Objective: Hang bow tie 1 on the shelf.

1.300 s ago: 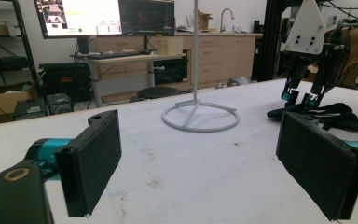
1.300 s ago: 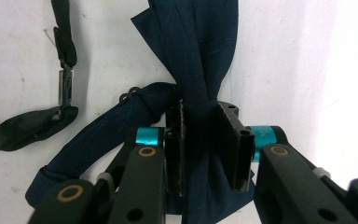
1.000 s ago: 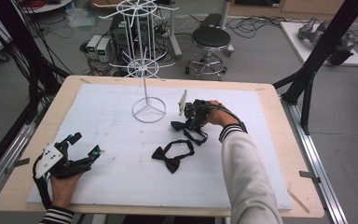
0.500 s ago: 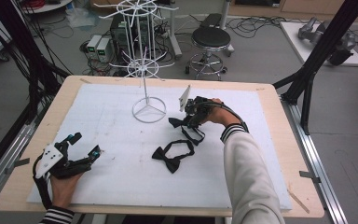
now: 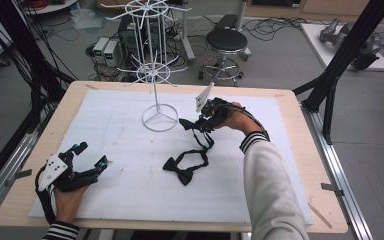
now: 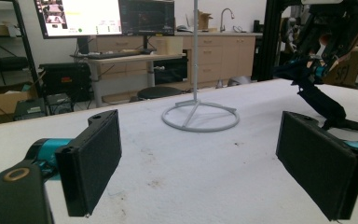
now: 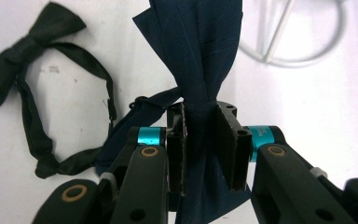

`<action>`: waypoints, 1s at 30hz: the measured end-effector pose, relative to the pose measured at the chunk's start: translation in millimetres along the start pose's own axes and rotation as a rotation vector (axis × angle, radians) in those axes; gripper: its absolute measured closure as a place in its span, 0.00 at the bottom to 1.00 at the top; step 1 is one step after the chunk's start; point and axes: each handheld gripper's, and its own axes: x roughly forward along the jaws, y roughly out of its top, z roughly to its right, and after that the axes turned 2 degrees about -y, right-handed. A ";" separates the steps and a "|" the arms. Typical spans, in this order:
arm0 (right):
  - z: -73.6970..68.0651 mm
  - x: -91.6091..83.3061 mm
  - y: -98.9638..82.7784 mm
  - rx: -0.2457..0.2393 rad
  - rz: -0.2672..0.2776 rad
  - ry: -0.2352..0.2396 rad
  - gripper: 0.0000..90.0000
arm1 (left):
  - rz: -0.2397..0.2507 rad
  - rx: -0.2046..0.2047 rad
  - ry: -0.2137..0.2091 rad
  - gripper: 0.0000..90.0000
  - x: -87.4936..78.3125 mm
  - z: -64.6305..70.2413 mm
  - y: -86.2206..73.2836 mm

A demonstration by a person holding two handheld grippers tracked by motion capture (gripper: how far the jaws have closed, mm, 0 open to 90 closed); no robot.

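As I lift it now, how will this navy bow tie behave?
Probably floppy: the navy bow tie bunches where the right tool pinches it, and its strap hangs limp. Likely light. The strap may swing and could snag the black bow tie.

a navy bow tie [image 7: 200,60] hangs pinched at its knot between two black jaws, wings bunched and fanned, its strap trailing down to the white mat beside a black bow tie [image 5: 184,167] that lies flat, its strap looped.
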 end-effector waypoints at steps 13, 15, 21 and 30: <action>-0.5 -16.7 -0.5 0.024 0.098 -0.019 0.84 | 0.000 -0.001 0.000 0.16 0.0 0.0 0.0; -0.2 -18.7 -0.9 0.026 0.122 -0.024 0.84 | 0.000 -0.001 -0.001 0.16 0.0 -0.1 0.0; -0.1 -29.4 -0.9 0.035 0.197 -0.035 0.84 | -0.002 0.000 -0.001 0.16 0.1 -0.4 0.0; 0.3 -41.6 -0.9 0.048 0.289 -0.053 0.84 | -0.003 -0.002 -0.001 0.16 0.2 -0.4 0.1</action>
